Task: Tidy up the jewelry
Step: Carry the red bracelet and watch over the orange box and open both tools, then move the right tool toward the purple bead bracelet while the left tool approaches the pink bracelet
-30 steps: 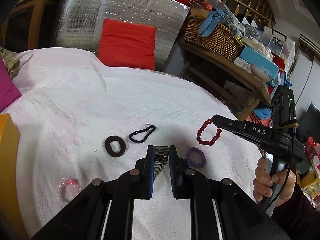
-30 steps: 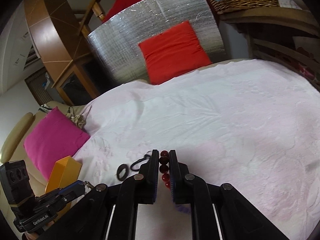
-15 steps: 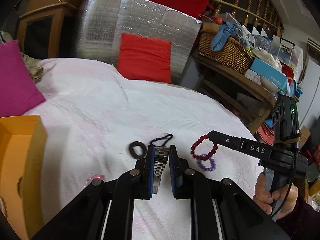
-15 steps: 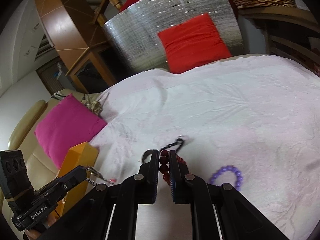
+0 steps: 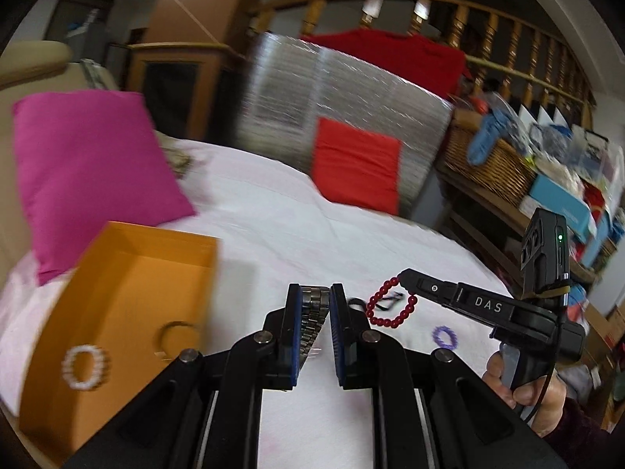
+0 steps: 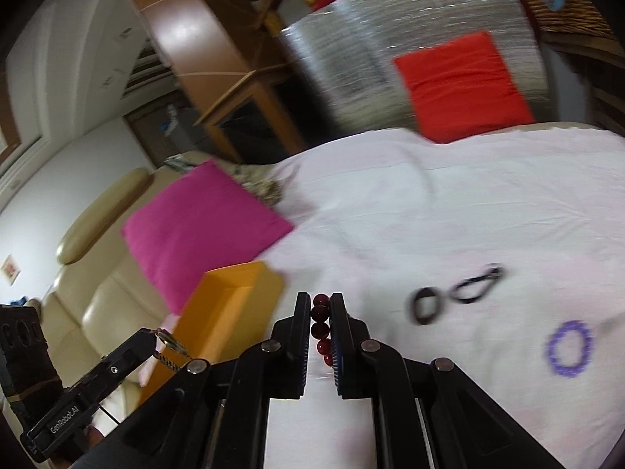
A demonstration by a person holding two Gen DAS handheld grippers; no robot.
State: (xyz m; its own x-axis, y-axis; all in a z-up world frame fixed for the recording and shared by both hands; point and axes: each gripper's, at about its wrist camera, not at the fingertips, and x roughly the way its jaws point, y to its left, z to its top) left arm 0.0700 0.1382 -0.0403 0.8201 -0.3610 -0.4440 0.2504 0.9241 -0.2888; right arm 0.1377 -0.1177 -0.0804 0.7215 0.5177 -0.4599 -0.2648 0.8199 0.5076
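Observation:
My left gripper (image 5: 315, 293) is shut on a silver metal watch band (image 5: 312, 320), held above the white bedspread just right of the open orange box (image 5: 129, 285). Inside the box lie a white bead bracelet (image 5: 84, 367) and a gold ring-shaped bangle (image 5: 175, 336). My right gripper (image 6: 321, 301) is shut on a dark red bead bracelet (image 6: 320, 328), which hangs as a loop (image 5: 390, 308) from its tip in the left wrist view. A purple bead bracelet (image 6: 569, 348), a black ring (image 6: 425, 306) and a black loop (image 6: 474, 287) lie on the bedspread.
A magenta cushion (image 5: 90, 179) stands behind the box, against a cream sofa (image 6: 97, 293). A red cushion (image 5: 355, 172) leans on a silver foil panel (image 5: 343, 90) at the back. Wicker basket (image 5: 496, 168) and cluttered shelves stand at the right. A hand (image 5: 523, 391) grips the right tool.
Both grippers have swung left and risen a little, each keeping its piece. The orange box has come fully into view; the loose pieces on the bedspread have slid to the right.

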